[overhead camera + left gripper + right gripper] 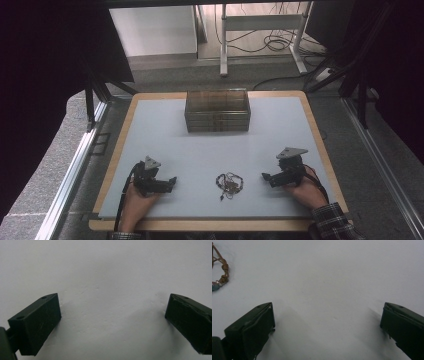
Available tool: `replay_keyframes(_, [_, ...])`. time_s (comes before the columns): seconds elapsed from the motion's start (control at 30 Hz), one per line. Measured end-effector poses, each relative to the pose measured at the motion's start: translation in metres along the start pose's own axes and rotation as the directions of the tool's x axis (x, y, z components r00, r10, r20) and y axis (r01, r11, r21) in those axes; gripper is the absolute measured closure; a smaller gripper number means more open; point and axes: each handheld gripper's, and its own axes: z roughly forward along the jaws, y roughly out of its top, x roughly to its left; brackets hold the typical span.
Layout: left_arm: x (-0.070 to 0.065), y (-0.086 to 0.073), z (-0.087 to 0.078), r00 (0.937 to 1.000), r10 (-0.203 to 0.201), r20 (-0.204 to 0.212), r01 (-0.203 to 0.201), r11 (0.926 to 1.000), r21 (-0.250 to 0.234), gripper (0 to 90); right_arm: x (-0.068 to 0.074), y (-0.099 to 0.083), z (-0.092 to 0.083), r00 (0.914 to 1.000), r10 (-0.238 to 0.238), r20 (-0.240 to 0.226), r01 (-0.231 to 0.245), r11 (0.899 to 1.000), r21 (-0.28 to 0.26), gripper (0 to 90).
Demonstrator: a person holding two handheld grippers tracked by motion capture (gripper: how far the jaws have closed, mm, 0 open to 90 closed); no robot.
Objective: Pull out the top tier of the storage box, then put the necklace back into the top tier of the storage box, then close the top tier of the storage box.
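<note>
- Brown cord bracelet (229,183) lies tangled on the grey table (210,150) in the high view, between the left gripper (172,181) and the right gripper (265,176), somewhat nearer the right.
- Left gripper view: jaws wide apart, holding nothing, bare table between them.
- Right gripper view: jaws wide apart and empty; bracelet (219,272) sits ahead, off to the left.

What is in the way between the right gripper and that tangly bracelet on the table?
Nothing visible. In the high view, only bare table lies between the right gripper and the corded bracelet. The jaws stand open and empty, and the bracelet lies apart from them, at the left edge of the right gripper view.
</note>
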Motion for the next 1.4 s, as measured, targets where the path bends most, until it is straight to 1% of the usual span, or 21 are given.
replay_keyframes(0.33, [-0.0001,0.0001,0.0001,1.0000,-0.001,0.000,0.001,1.0000,-0.001,0.4,0.0010,0.0003,0.0004,0.9999,0.008,0.006,-0.008,1.000,-0.001,0.0])
replay_keyframes(0.5, [0.0000,0.0001,0.0001,1.0000,-0.001,0.001,0.001,1.0000,0.000,0.4,0.0010,0.0015,0.0004,1.0000,0.006,0.006,-0.006,1.000,0.011,0.0])
replay_keyframes(0.73, [-0.0001,0.0000,0.0000,1.0000,0.000,0.000,0.000,1.0000,0.000,0.4,0.0011,0.0004,0.0004,1.0000,0.007,0.007,-0.007,1.000,0.000,0.0])
replay_keyframes(1.07, [0.0001,0.0000,0.0000,1.0000,0.000,0.001,0.000,1.0000,0.001,0.4,0.0011,0.0005,0.0005,1.0000,0.007,0.006,-0.007,1.000,0.000,0.0])
replay_keyframes(1.1, [0.0001,0.0000,0.0000,1.0000,0.000,0.000,0.000,1.0000,0.001,0.4,0.0011,0.0015,0.0003,1.0000,0.006,0.005,-0.006,1.000,0.010,0.0])
replay_keyframes(1.17, [0.0001,0.0000,0.0000,1.0000,0.000,0.000,0.000,1.0000,0.001,0.4,0.0011,0.0020,0.0005,1.0000,0.005,0.005,-0.005,1.000,0.012,0.0])
replay_keyframes(1.3, [0.0002,0.0001,-0.0002,1.0000,0.003,0.001,-0.003,1.0000,0.003,0.4,0.0008,0.0048,0.0006,1.0000,0.001,0.004,-0.002,0.999,0.034,0.0])
replay_keyframes(1.4, [0.0003,0.0001,-0.0002,1.0000,0.003,0.001,-0.003,1.0000,0.003,0.5,0.0009,0.0053,0.0006,1.0000,-0.001,0.004,0.001,0.999,0.036,0.0])
